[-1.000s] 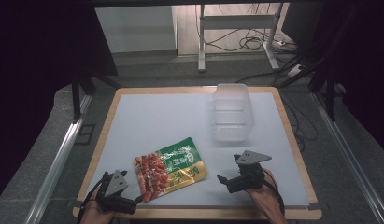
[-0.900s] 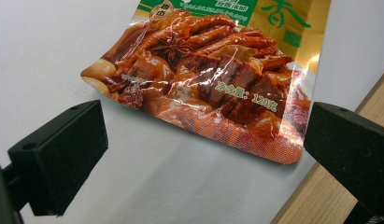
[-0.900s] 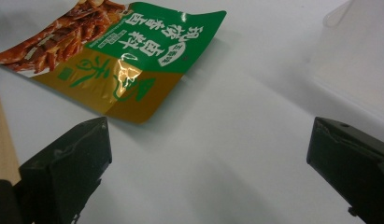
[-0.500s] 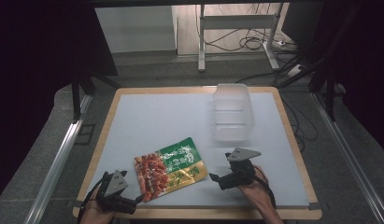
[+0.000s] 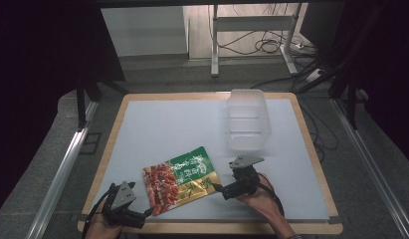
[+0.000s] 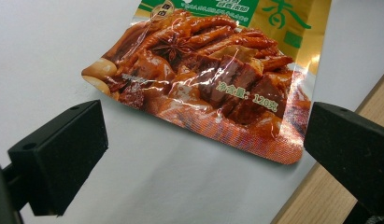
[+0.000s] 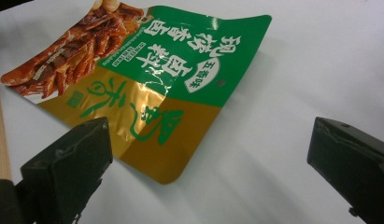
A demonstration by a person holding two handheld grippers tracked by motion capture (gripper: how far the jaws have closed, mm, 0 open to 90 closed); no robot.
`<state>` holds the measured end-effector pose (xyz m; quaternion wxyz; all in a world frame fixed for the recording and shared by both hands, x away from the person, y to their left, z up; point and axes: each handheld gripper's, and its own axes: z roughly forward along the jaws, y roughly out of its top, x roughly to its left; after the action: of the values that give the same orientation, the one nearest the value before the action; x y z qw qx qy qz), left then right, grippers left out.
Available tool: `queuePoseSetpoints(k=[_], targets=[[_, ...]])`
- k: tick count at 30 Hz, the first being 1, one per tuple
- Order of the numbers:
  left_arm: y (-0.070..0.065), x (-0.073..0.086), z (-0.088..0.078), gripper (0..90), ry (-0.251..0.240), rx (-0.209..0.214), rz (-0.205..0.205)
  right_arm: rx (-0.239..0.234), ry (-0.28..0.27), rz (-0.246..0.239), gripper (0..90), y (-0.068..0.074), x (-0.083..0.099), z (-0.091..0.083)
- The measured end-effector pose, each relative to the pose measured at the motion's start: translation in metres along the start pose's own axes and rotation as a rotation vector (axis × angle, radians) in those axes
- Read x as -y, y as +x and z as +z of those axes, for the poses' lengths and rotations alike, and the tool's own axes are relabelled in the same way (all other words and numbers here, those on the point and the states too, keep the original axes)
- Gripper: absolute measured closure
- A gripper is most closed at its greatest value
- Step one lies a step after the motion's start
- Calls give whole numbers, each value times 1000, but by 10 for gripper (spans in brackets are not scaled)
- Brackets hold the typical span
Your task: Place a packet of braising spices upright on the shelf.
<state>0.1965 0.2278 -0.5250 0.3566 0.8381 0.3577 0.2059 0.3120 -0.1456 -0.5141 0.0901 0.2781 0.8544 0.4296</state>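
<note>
A flat snack packet (image 5: 181,180), green and gold with a picture of red braised food, lies on the white mat near the front edge. My left gripper (image 5: 142,215) sits open at its front left corner, and the packet's red end (image 6: 213,88) lies just ahead of its wide-apart jaws. My right gripper (image 5: 221,189) is open at the packet's right side, low over the mat, with the gold corner of the packet (image 7: 166,135) between and ahead of its jaws. Neither gripper holds anything.
A clear plastic container (image 5: 248,119) stands on the mat (image 5: 172,129) at the back right. The mat rests on a wooden-edged board (image 5: 311,149). Beyond the table are metal rails, table legs and floor cables.
My right gripper has moved left and forward toward the packet's right edge. The left gripper and the packet have stayed put.
</note>
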Motion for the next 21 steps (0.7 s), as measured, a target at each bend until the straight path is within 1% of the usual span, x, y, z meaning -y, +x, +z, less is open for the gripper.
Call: queuePoseSetpoints(k=[3, 5, 9, 10, 11, 13, 14, 15, 18, 19, 21], targets=[[0, 0, 0, 0, 0, 0, 0, -14, 20, 6, 1, 0, -2, 7], [0, 0, 0, 0, 1, 1, -1, -16, 29, -5, 1, 0, -3, 12], [0, 0, 0, 0, 2, 2, 1, -29, 61, -12, 20, 0, -7, 22], [0, 0, 0, 0, 2, 2, 1, -29, 61, -12, 20, 0, -7, 22], [0, 0, 0, 0, 2, 2, 1, -24, 68, -15, 28, 0, -8, 24], [0, 0, 0, 0, 3, 2, 1, -35, 89, -13, 57, 0, -10, 31], [0, 0, 0, 0, 3, 2, 1, -35, 89, -13, 57, 0, -10, 31], [0, 0, 0, 0, 4, 3, 3, -35, 99, -13, 84, -1, -12, 34], [0, 0, 0, 0, 4, 3, 2, -39, 109, -11, 96, -1, -13, 37], [0, 0, 0, 0, 3, 3, 3, -37, 121, -18, 121, -1, -15, 41], [0, 0, 0, 0, 3, 1, 1, -50, 126, -16, 151, -1, -16, 45]])
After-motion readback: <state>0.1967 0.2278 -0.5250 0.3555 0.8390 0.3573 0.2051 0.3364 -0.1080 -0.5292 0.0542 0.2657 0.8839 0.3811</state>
